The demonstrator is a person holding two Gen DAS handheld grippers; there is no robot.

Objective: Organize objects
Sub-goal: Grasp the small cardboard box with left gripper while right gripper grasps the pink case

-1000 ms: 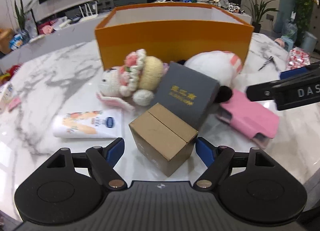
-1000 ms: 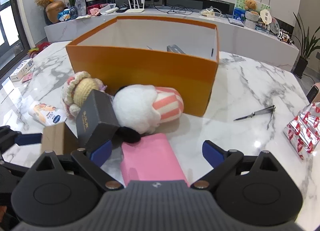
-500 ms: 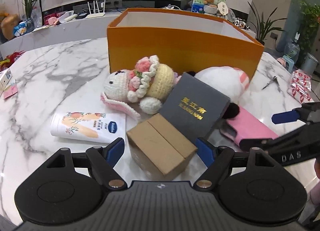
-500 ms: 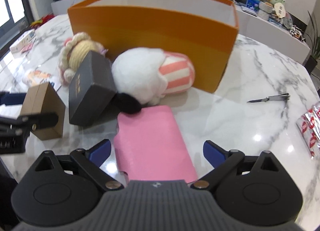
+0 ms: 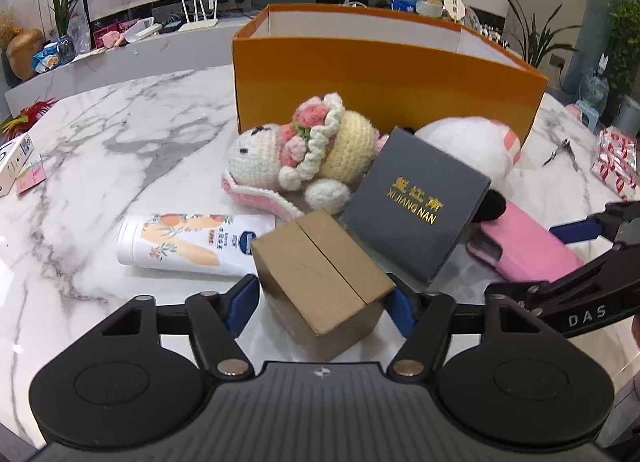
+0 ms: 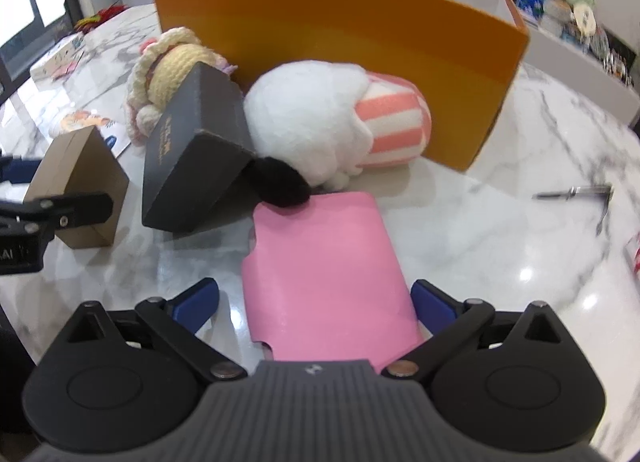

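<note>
- Left gripper (image 5: 322, 298) low over the marble table (image 5: 120, 134), blue pads on both sides of the small brown cardboard box (image 5: 320, 282); contact on the left pad close but not certain, right pad touching the box's corner, so a firm hold cannot be confirmed.
- Brown cardboard box at the near middle of the table, just right of the lotion tube (image 5: 192, 240) lying flat, and just near of the tilted dark grey box (image 5: 416, 204) with gold lettering.
- Right gripper (image 6: 314, 302) spread wide around the near end of the pink case (image 6: 324, 266), left pad clearly apart from it, right pad at its edge.
- Pink case flat on the marble, far end touching the black tail of the white plush (image 6: 316, 122) with pink stripes.
- Crocheted doll (image 5: 304, 150) lying left of the plush, partly behind the grey box.
- Tall orange box (image 5: 384, 74) at the far side, open at the top, plush and doll right against its near wall.
- Small metal tool (image 6: 576, 194) on the table, far right.
</note>
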